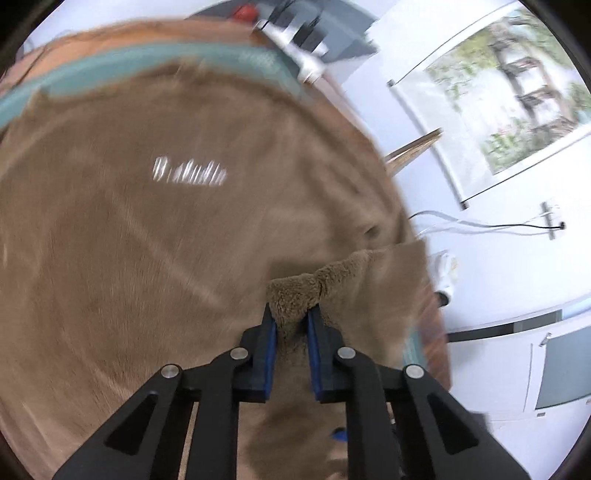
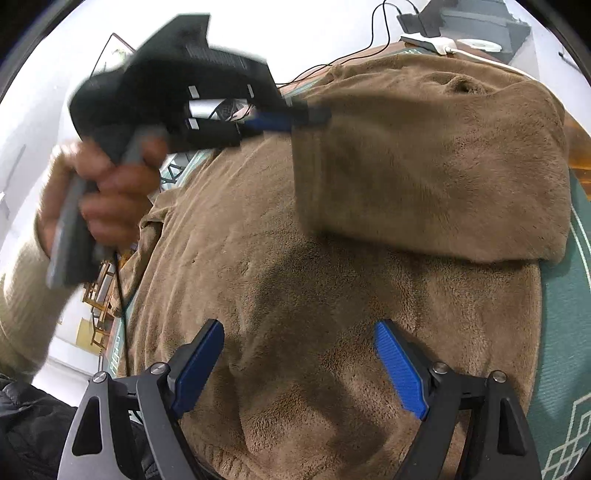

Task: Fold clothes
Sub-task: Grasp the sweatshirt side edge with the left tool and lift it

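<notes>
A brown fleece garment [image 2: 314, 258] lies spread over the table and fills both views; a white logo [image 1: 188, 173] shows on it in the blurred left wrist view. My left gripper [image 1: 290, 314] is shut on a bunched fold of the fleece [image 1: 295, 295], with the cloth pinched between its blue pads. In the right wrist view that same left gripper [image 2: 310, 114], held by a hand [image 2: 107, 192], lifts one flap of the garment [image 2: 424, 166] above the rest. My right gripper [image 2: 299, 339] hovers over the near part of the garment, open, with nothing between its fingers.
A green patterned table cover [image 2: 565, 350] shows at the right, beyond the garment's edge. Cables [image 2: 369, 48] and grey devices [image 2: 480, 22] sit at the table's far end. A white wall with a hanging picture [image 1: 509, 92] stands beyond the table. A beige sleeve [image 2: 18, 302] is at left.
</notes>
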Demonstrator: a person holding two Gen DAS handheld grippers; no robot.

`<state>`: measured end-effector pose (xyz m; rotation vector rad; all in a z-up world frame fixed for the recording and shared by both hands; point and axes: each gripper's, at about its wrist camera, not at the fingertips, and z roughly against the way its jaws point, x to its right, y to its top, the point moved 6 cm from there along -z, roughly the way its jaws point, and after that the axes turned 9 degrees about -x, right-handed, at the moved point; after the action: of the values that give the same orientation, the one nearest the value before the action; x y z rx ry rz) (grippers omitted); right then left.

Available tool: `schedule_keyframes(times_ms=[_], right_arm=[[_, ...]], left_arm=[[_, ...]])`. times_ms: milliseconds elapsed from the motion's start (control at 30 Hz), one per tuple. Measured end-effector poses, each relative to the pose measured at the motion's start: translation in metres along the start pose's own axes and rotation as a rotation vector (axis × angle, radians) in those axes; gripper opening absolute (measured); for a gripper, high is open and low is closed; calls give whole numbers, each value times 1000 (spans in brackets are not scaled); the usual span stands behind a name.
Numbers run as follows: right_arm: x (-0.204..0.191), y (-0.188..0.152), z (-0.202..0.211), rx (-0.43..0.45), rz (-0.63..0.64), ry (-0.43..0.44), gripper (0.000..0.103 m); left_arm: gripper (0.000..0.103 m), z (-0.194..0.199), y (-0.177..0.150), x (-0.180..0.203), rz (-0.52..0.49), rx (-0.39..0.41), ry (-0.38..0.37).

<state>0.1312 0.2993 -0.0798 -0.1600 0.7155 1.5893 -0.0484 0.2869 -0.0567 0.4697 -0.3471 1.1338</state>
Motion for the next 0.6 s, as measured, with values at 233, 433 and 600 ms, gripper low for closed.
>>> schedule_keyframes(times_ms=[233, 433, 600], right_arm=[[13, 7, 15, 32, -28, -42, 86], [39, 26, 34, 66, -64, -107, 86], [51, 60, 40, 105, -69, -173, 86]], left_arm=[[16, 108, 59, 19, -26, 222, -82], [16, 172, 98, -14, 33, 340, -73], [16, 185, 97, -62, 118, 368, -13]])
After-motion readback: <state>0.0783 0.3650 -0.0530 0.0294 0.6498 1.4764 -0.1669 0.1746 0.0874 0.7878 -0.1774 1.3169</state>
